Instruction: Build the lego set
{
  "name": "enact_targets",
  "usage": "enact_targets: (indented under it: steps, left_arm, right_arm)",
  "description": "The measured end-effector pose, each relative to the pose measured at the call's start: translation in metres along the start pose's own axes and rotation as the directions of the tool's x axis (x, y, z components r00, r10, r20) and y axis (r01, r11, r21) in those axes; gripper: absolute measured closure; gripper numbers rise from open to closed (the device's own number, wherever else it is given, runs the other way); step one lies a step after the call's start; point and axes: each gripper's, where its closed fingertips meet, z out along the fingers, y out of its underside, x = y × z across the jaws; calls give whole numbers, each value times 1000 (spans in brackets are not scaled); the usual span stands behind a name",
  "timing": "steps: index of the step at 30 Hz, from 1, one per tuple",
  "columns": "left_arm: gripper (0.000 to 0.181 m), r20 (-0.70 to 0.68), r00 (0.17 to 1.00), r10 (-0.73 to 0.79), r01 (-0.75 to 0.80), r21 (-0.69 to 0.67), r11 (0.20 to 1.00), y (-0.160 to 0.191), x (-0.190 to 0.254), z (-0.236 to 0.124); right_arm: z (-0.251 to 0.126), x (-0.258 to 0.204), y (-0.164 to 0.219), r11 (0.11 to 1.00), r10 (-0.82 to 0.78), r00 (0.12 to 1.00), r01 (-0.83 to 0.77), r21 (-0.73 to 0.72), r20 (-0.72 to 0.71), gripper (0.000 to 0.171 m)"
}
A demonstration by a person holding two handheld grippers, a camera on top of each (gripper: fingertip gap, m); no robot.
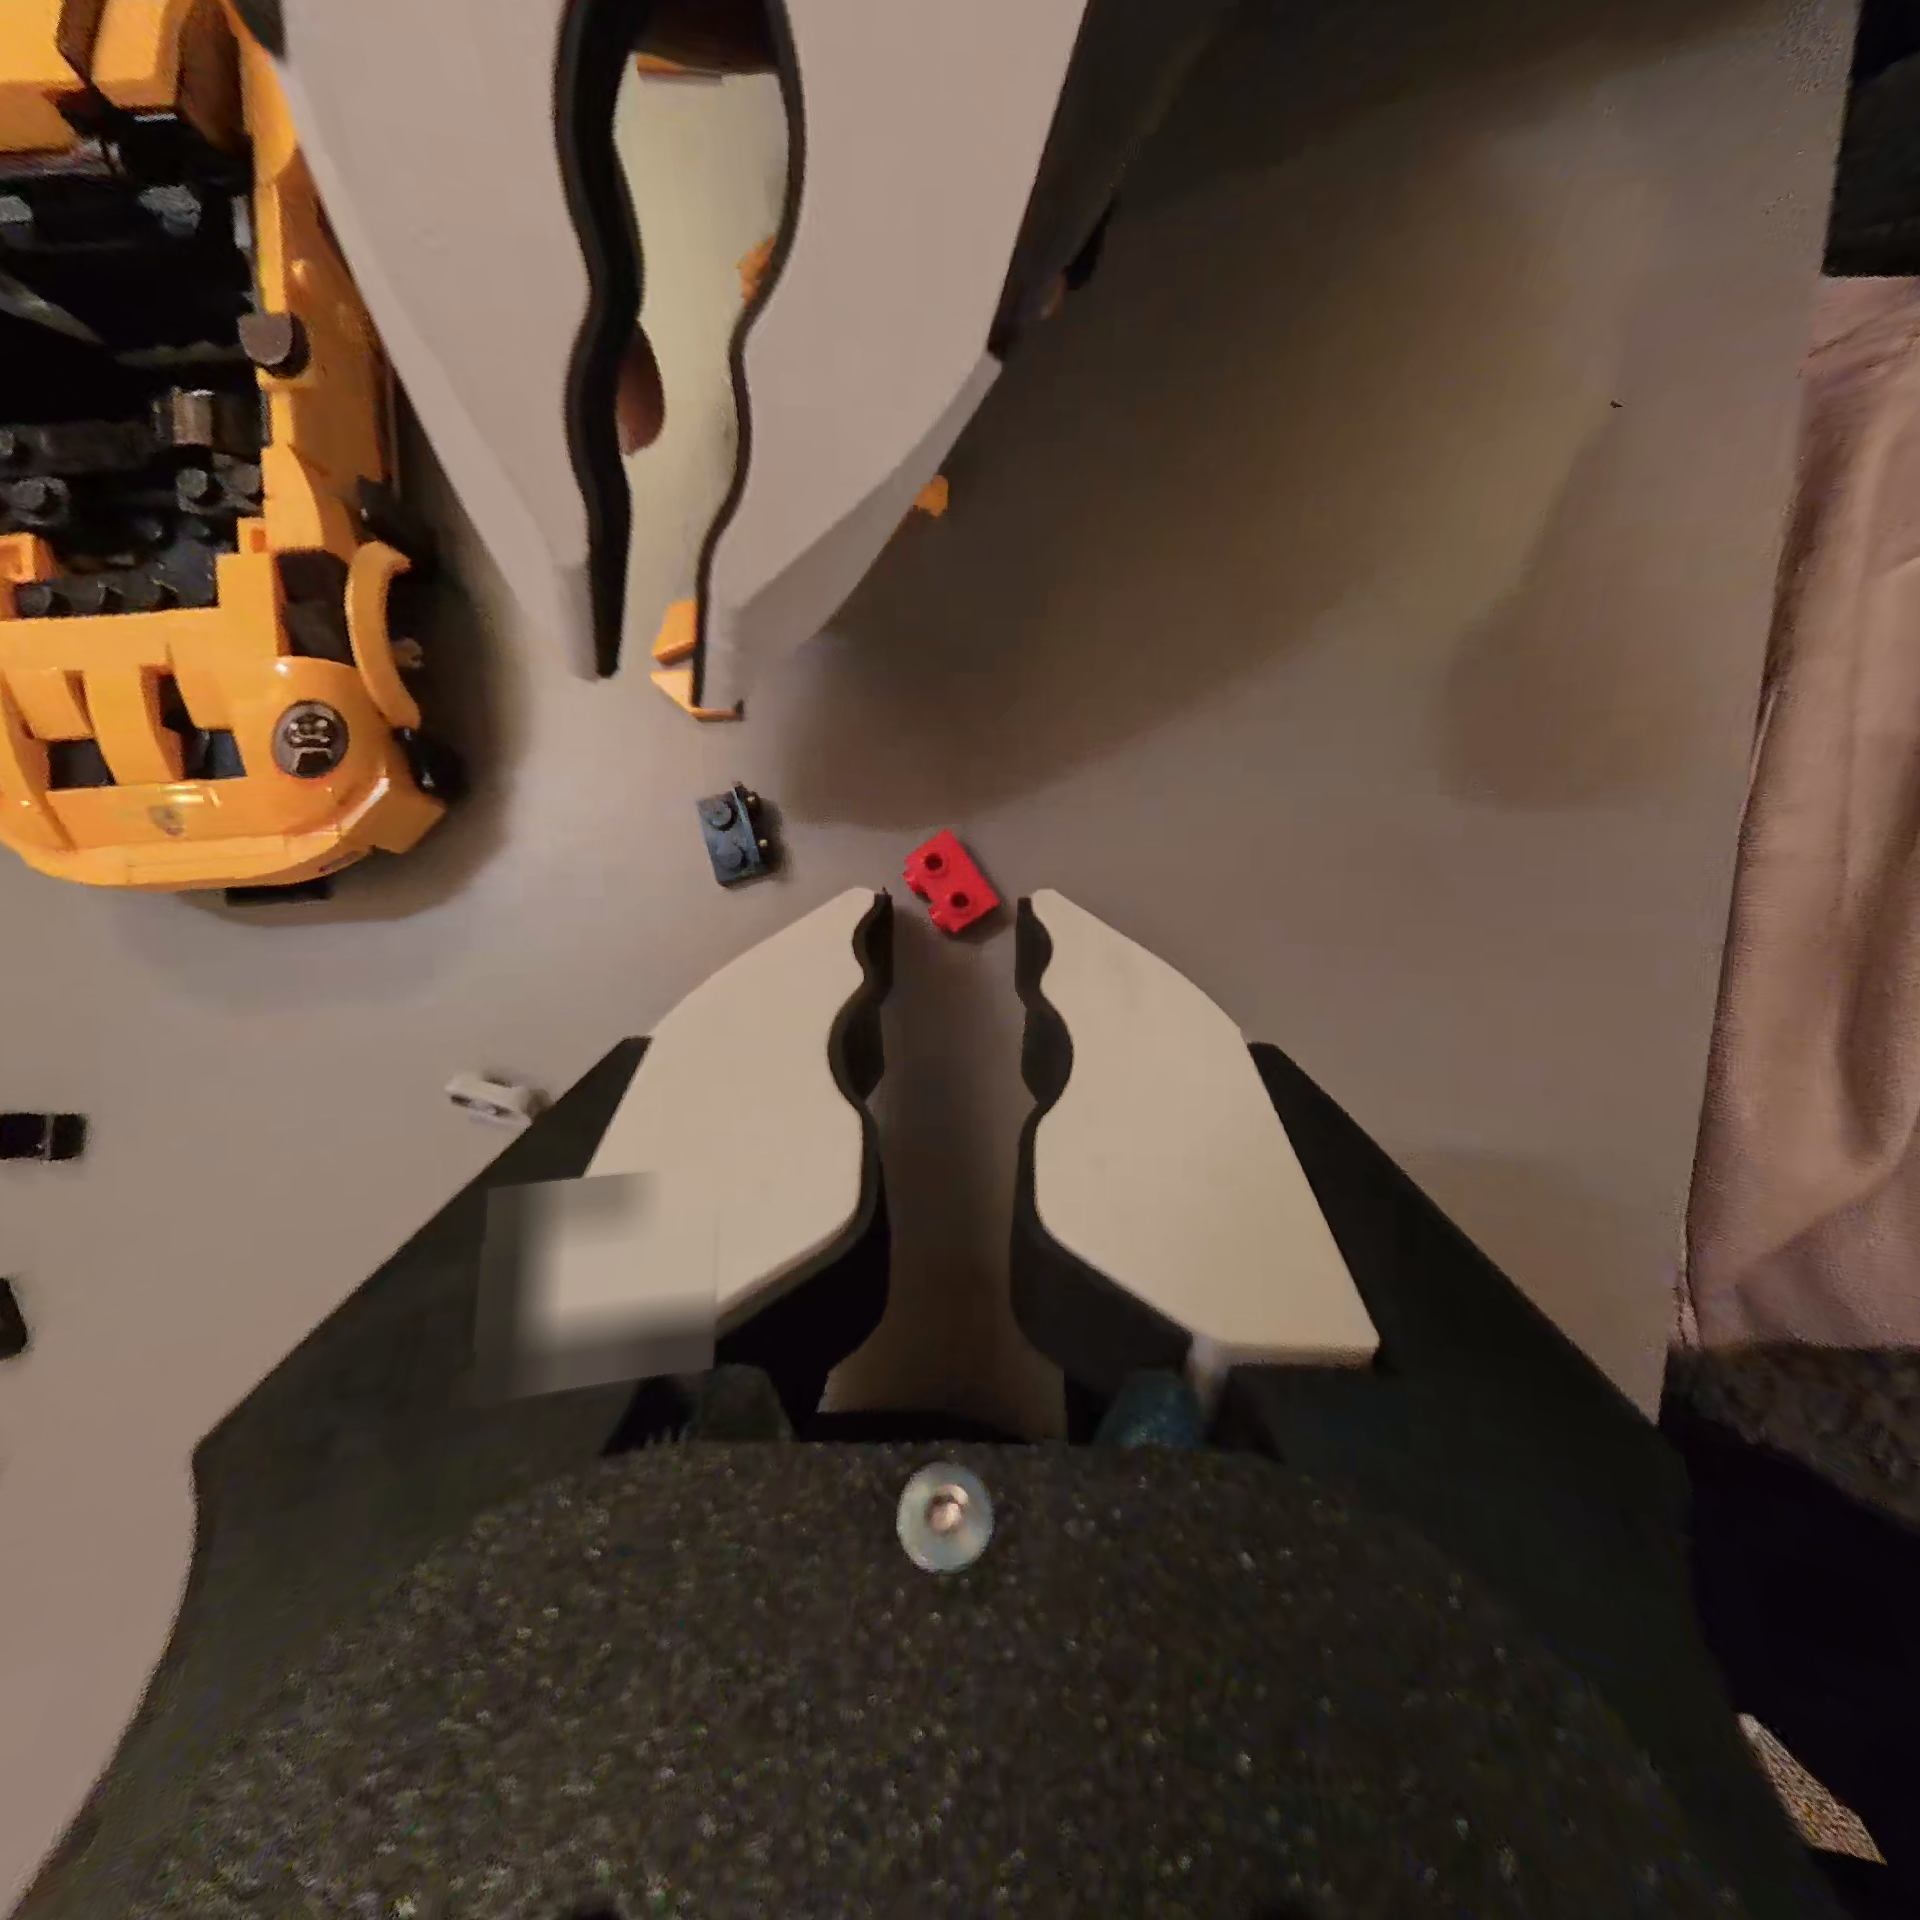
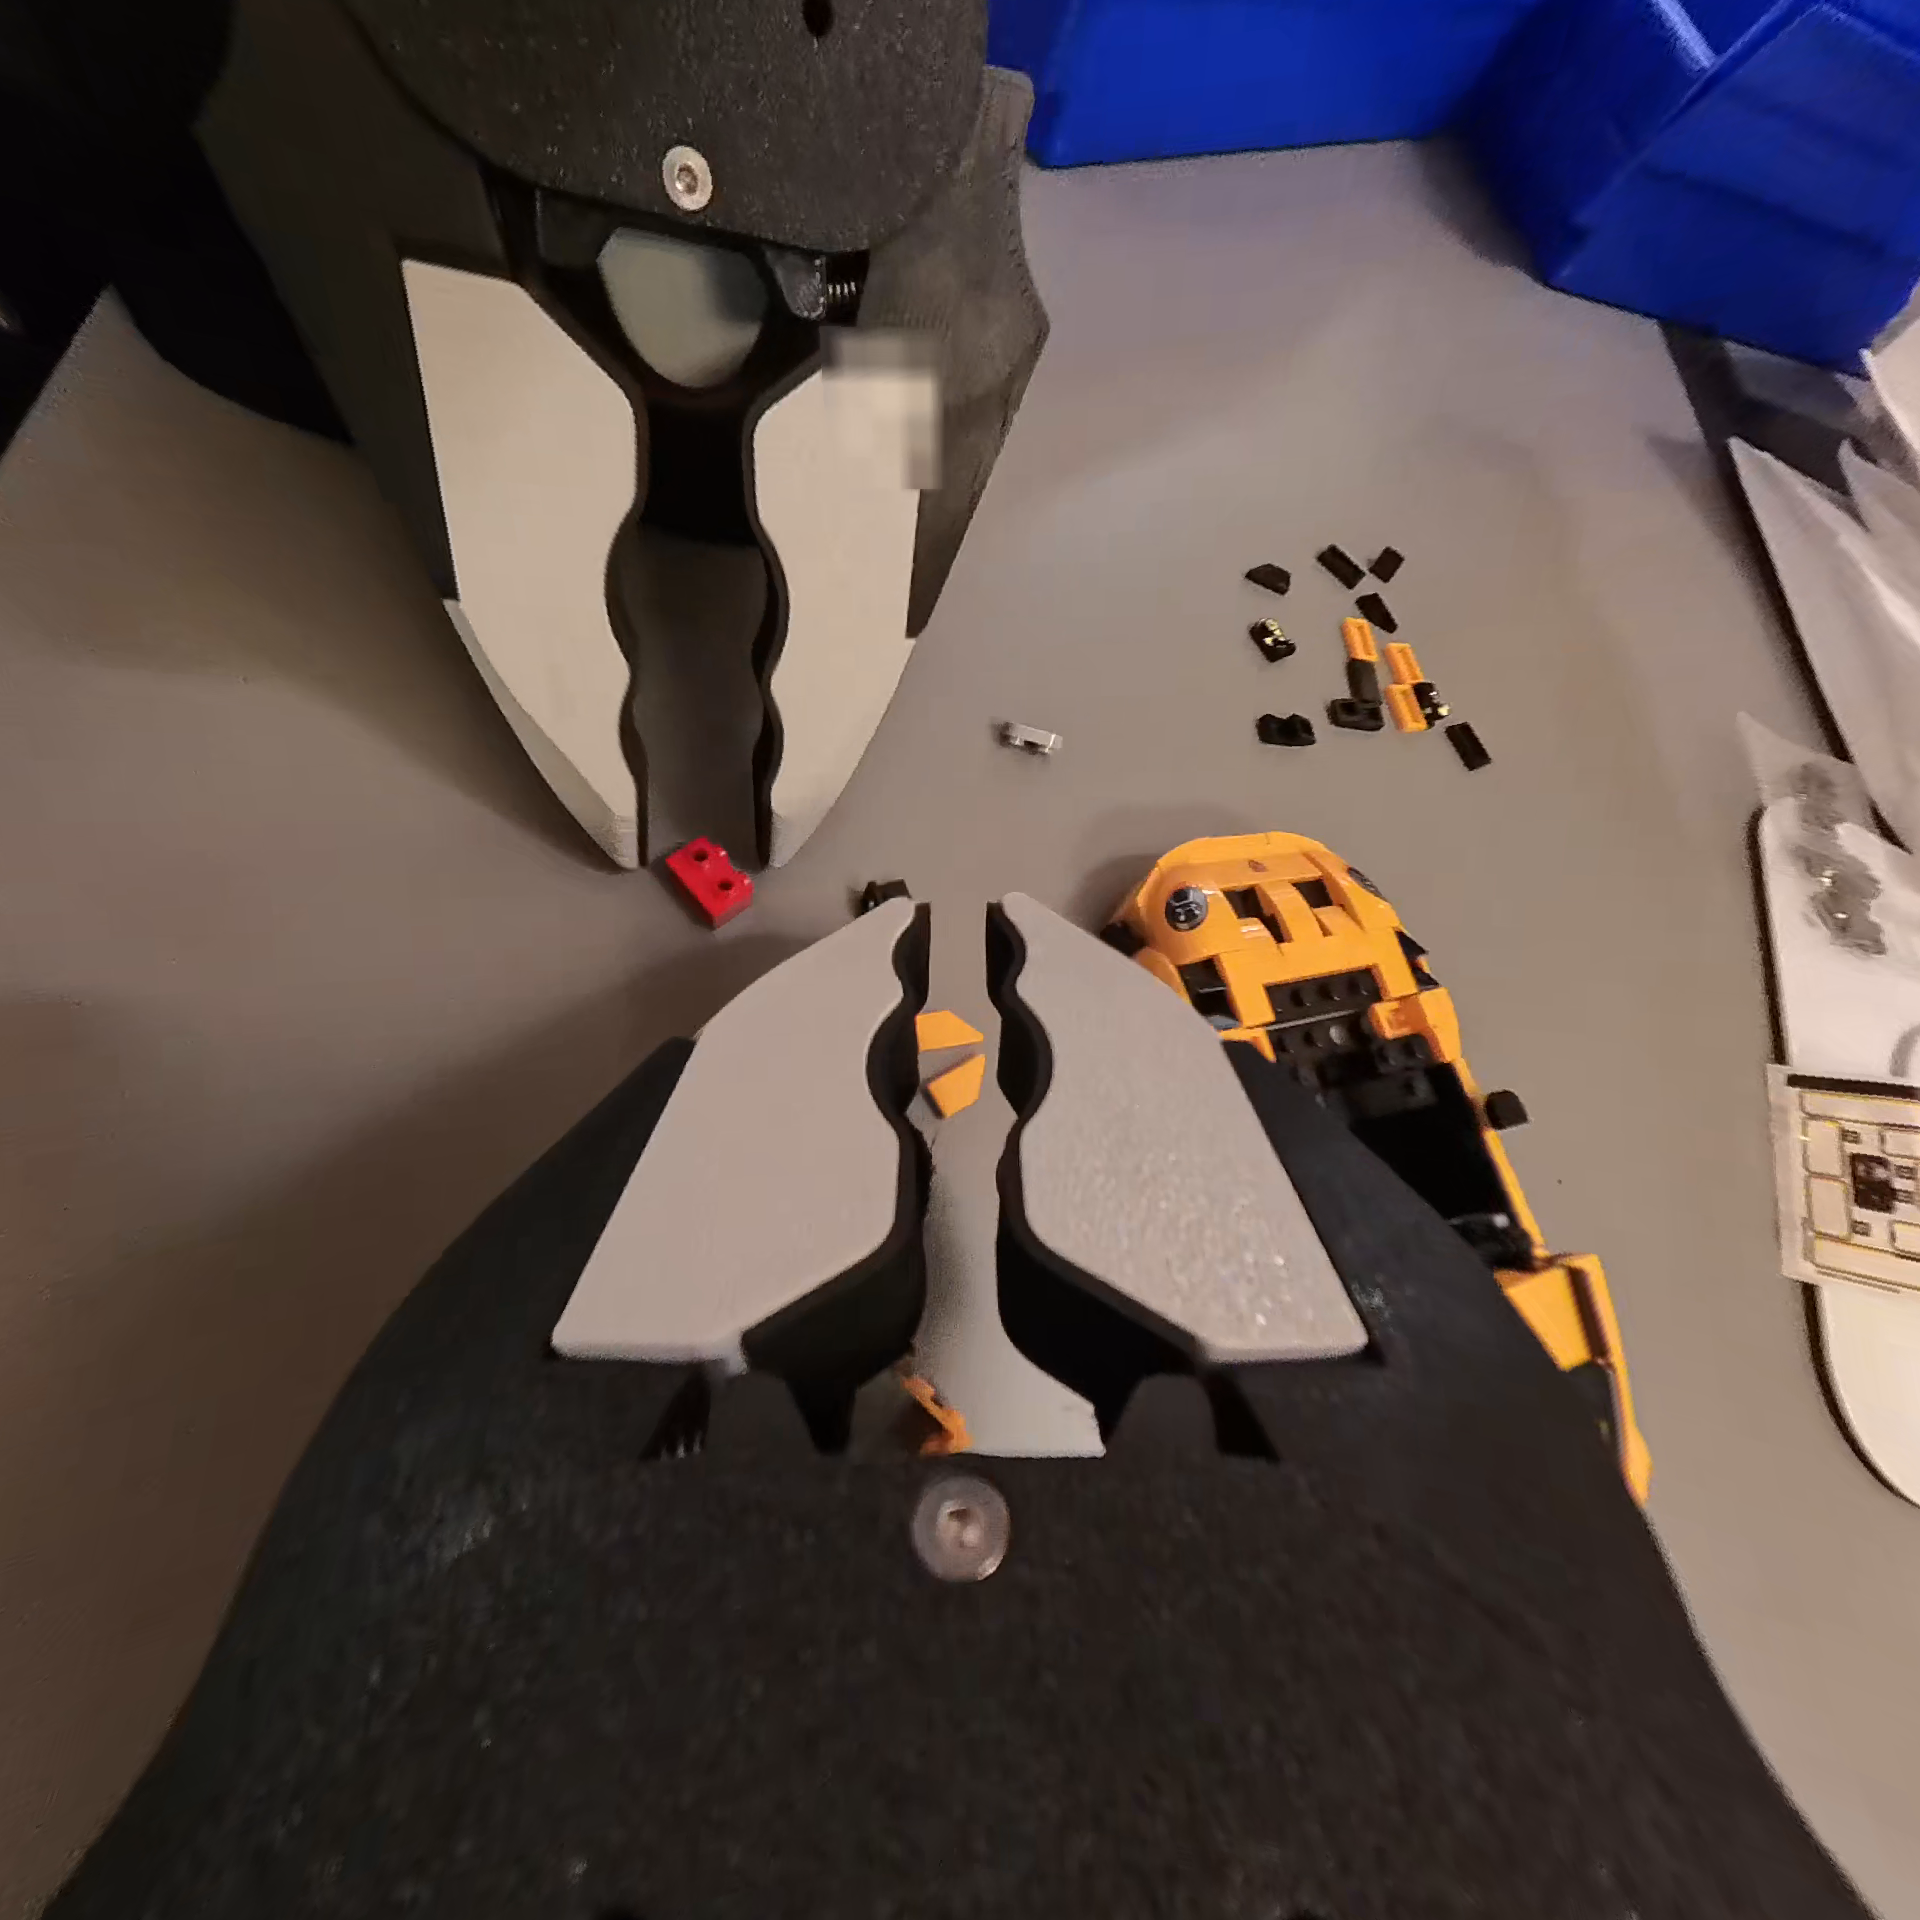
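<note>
Left gripper [image 1: 953, 906] hovers with fingers parted and empty, a red brick [image 1: 950, 881] lying on the grey tabletop [image 1: 1351, 831] just beyond its tips. Opposite, the right gripper [image 2: 957, 914] is likewise spread (orange pieces [image 2: 951, 1060] beneath it), beside the half-built orange car [image 2: 1320, 997].

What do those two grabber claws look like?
Both look alike. The left gripper and right gripper each have two pale grey fingers with wavy black inner edges, tapering to points. They sit in a rough, speckled black body with one silver screw in the middle.
</note>
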Motion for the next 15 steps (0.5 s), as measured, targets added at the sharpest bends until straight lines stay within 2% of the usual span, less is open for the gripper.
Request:
enact_targets:
  steps: [7, 15]
  left_arm:
    - [167, -18, 1000, 10, -10, 13, 1000, 0, 1, 4]
    - [167, -78, 986, 150, -147, 46, 988, 6, 7, -1]
  right_arm:
    - [4, -5, 8, 1000, 9, 1000, -9, -14, 13, 161]
    - [8, -12, 8, 999, -10, 999, 12, -46, 34, 160]
